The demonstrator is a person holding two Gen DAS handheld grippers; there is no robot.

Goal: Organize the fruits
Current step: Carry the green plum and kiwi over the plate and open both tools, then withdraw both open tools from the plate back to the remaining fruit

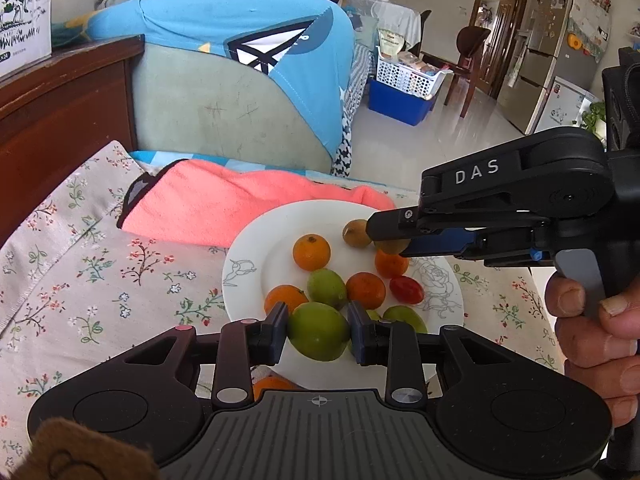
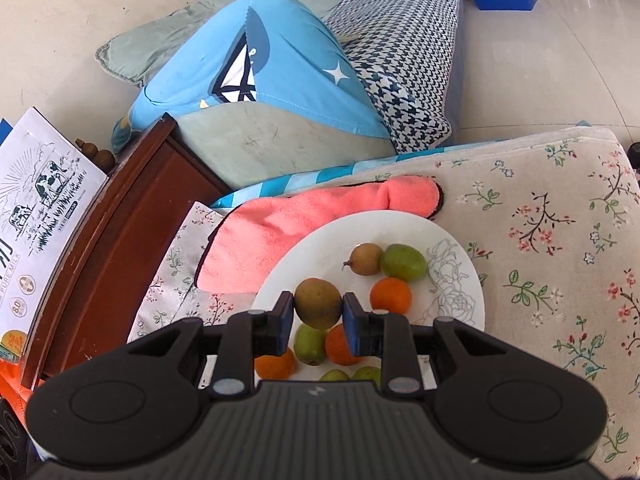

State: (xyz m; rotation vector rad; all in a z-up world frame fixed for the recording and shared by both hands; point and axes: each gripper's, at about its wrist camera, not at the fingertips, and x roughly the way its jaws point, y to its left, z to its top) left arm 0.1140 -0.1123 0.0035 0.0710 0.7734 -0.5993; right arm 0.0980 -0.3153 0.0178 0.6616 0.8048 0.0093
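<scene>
A white plate with a drawn rose lies on the floral cloth and carries several small fruits: oranges, green ones, a brown one and a red one. My left gripper is shut on a green fruit just above the plate's near part. In the left wrist view the right gripper reaches in from the right, held by a hand, with a brownish fruit at its tips. The right wrist view shows that gripper shut on the brown-green fruit over the plate.
A pink towel lies folded behind the plate. A dark wooden cabinet edge with a milk carton box stands at the left. Behind are a cushioned sofa with a blue cloth and a tiled floor with a blue bin.
</scene>
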